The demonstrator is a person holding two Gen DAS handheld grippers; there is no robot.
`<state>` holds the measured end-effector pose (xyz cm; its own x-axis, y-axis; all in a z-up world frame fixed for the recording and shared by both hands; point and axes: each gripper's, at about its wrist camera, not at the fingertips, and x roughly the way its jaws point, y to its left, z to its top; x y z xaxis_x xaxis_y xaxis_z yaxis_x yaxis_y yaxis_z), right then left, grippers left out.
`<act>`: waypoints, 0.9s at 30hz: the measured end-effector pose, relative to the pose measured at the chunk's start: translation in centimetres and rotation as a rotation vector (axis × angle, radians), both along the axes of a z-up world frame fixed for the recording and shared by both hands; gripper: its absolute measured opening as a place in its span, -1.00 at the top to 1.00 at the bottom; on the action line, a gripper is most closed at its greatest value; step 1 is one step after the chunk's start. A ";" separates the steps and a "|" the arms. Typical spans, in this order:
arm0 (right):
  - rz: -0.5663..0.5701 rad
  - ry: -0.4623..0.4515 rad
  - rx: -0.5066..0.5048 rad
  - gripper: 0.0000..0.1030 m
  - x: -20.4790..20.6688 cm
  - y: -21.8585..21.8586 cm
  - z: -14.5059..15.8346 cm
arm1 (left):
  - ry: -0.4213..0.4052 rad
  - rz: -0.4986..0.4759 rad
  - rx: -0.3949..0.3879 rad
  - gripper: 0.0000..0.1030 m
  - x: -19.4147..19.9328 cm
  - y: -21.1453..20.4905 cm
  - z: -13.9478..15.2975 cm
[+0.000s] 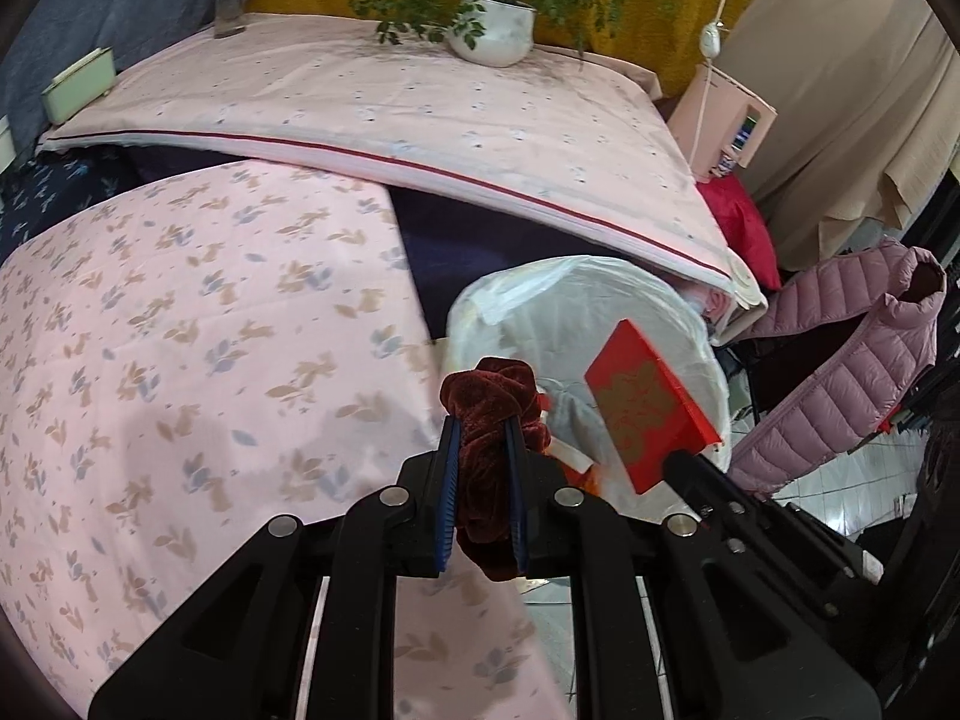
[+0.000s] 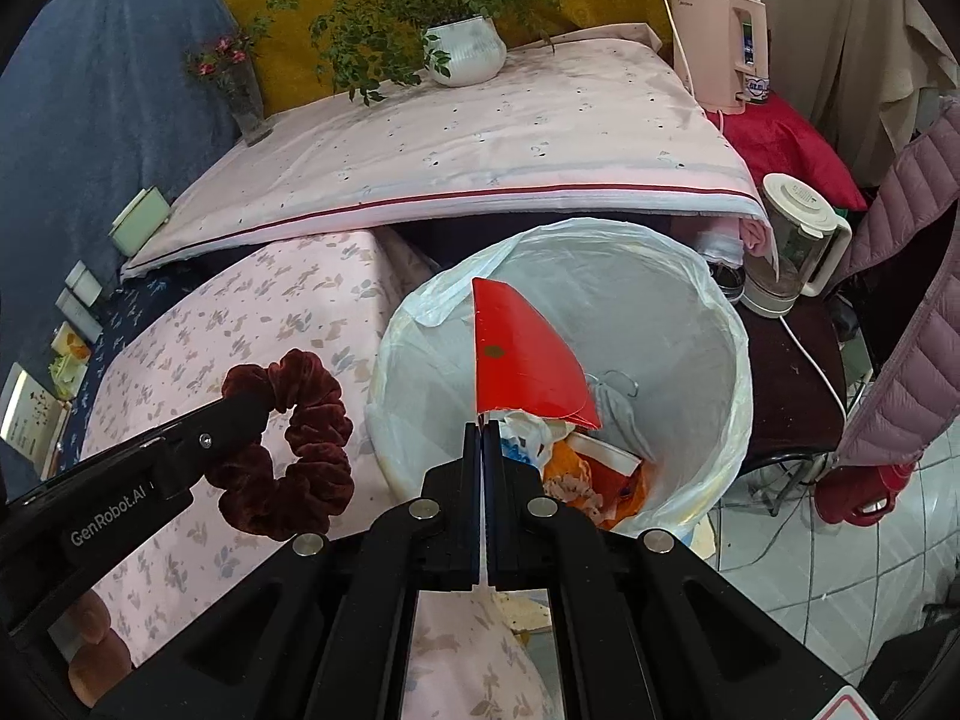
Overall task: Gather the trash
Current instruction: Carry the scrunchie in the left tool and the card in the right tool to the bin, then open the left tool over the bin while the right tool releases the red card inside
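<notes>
My left gripper (image 1: 483, 426) is shut on a dark red velvet scrunchie (image 1: 489, 396), held over the edge of the pink flowered cloth beside the bin. In the right wrist view the same scrunchie (image 2: 288, 438) hangs from the left gripper (image 2: 261, 402) at the left. My right gripper (image 2: 483, 426) is shut on a flat red envelope (image 2: 522, 354) with a gold pattern, held above the bin (image 2: 708, 300). The white-lined bin (image 1: 600, 288) holds crumpled wrappers and paper (image 2: 588, 468). In the left wrist view the red envelope (image 1: 645, 402) sticks up from the right gripper (image 1: 678, 456).
A table with pink flowered cloth (image 1: 180, 330) lies left of the bin. Behind it a higher pink-covered surface (image 1: 420, 102) carries a potted plant (image 1: 495, 30) and a vase (image 2: 246, 96). A glass kettle (image 2: 792, 240), pink appliance (image 2: 720, 48) and pink quilted jacket (image 1: 840, 372) stand right.
</notes>
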<state>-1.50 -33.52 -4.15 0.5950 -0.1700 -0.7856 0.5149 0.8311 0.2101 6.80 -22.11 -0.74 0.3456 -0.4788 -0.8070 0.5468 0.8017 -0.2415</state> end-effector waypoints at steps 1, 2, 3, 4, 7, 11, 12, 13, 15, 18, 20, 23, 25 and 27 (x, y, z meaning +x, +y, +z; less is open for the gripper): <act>-0.002 0.006 -0.008 0.97 0.0 -0.2 0.0 | 0.001 -0.009 -0.003 0.73 0.0 -0.5 0.0; -0.004 0.014 -0.019 0.97 0.1 -0.4 0.1 | 0.001 -0.017 -0.004 0.73 0.0 -1.2 0.1; -0.007 0.020 -0.031 0.97 0.1 -0.6 0.1 | 0.002 -0.026 -0.010 0.73 0.0 -1.7 0.1; -0.009 0.027 -0.041 0.97 0.2 -0.8 0.2 | 0.004 -0.031 -0.017 0.73 0.0 -2.2 0.2; -0.021 0.032 -0.053 0.97 0.2 -1.7 0.5 | 0.020 -0.050 -0.048 0.72 0.2 -3.5 0.3; -0.037 0.036 -0.059 0.97 0.4 -2.8 0.6 | 0.035 -0.052 -0.066 0.42 0.5 -4.4 0.2; -0.037 0.038 -0.061 0.97 0.6 -2.9 0.7 | 0.026 -0.040 -0.062 0.24 0.5 -4.4 0.2; -0.035 0.040 -0.064 0.97 0.7 -2.9 0.7 | 0.015 -0.030 -0.061 0.20 0.6 -4.3 0.2; -0.030 0.042 -0.067 0.97 0.9 -2.9 0.7 | 0.004 -0.019 -0.048 0.20 0.8 -3.9 0.0; -0.022 0.046 -0.069 0.97 1.3 -2.8 0.5 | 0.002 0.020 -0.017 0.20 1.5 -3.0 -0.5; -0.018 0.048 -0.070 0.97 1.5 -2.7 0.4 | -0.001 0.047 -0.002 0.20 1.9 -2.1 -0.9; -0.010 0.051 -0.070 0.97 1.9 -2.6 0.3 | -0.021 0.080 0.029 0.20 2.1 -1.0 -1.3; -0.005 0.051 -0.070 0.96 2.2 -2.4 0.3 | -0.044 0.093 0.052 0.20 2.1 -0.4 -1.4; 0.000 0.051 -0.071 0.92 2.5 -2.2 0.2 | -0.056 0.104 0.066 0.20 2.2 0.1 -1.5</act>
